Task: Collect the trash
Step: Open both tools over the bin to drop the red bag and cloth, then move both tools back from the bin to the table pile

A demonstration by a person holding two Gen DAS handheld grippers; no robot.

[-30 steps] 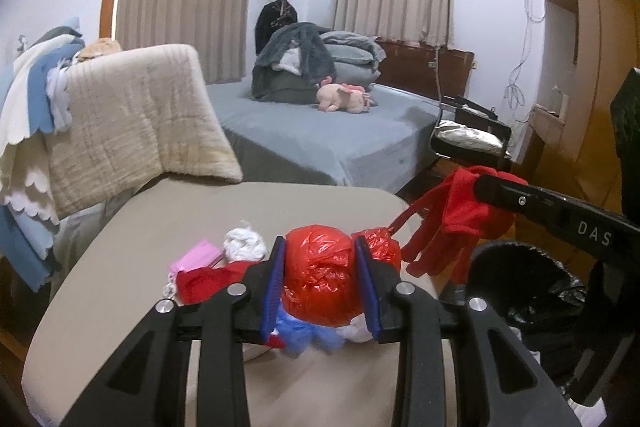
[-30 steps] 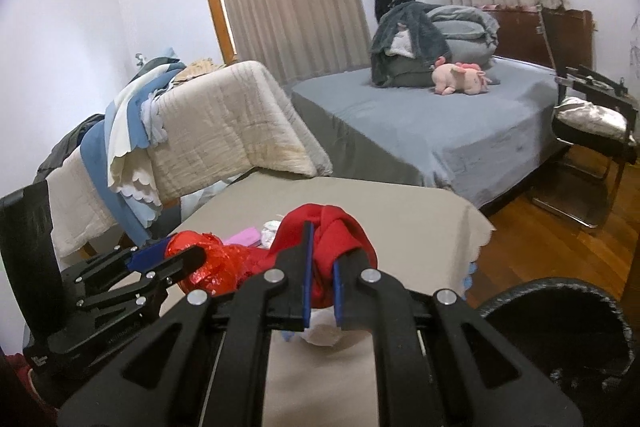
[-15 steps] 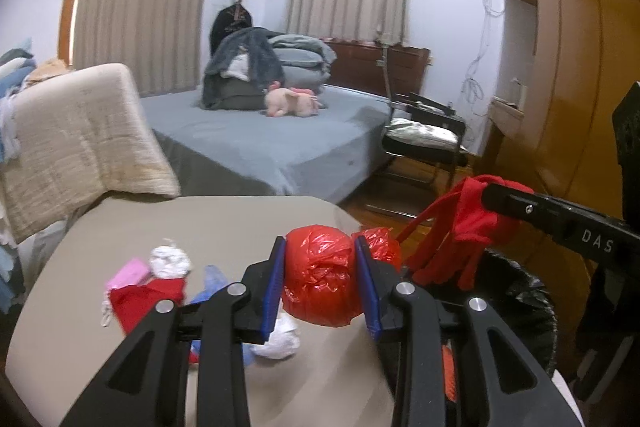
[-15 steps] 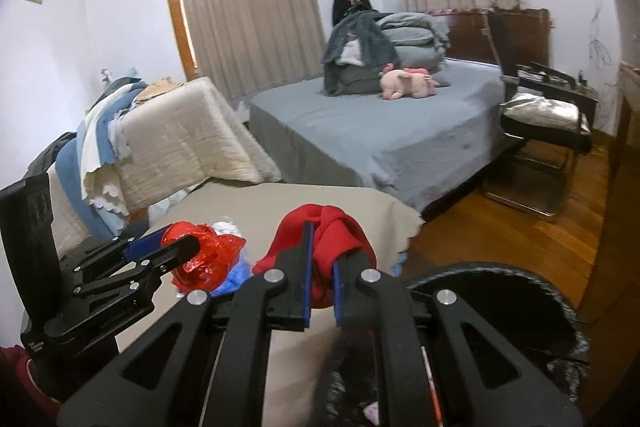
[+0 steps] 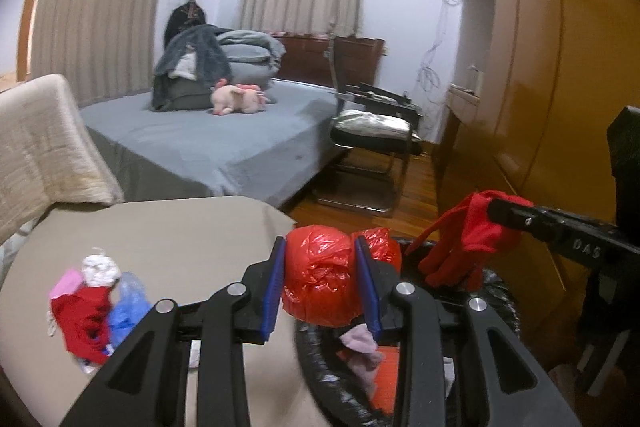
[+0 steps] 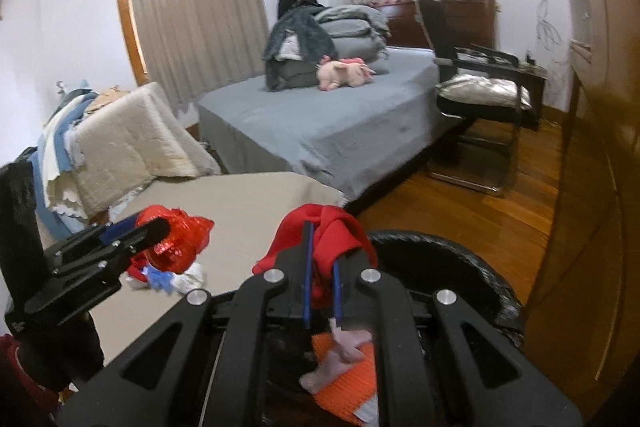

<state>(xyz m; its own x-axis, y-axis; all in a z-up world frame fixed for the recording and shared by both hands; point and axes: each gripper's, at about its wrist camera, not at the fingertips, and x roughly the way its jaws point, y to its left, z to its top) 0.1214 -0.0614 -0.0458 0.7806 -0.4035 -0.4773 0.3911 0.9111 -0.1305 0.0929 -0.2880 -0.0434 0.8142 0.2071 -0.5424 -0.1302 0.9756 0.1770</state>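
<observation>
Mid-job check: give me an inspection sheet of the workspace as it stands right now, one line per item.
Surface: beige table, mostly bare.
Job's things: crumpled red plastic bag in the left gripper; red cloth in the right gripper; black-lined trash bin beside the table, with orange and pink scraps inside.
Clutter: pile of red, white, pink and blue trash on the table.
Grippers: left shut on the bag at the bin's rim; right shut on the cloth above the bin.
Cables: white wires hang on the far wall.
Surroundings: bed with a pink plush toy, chair, wooden wardrobe.
</observation>
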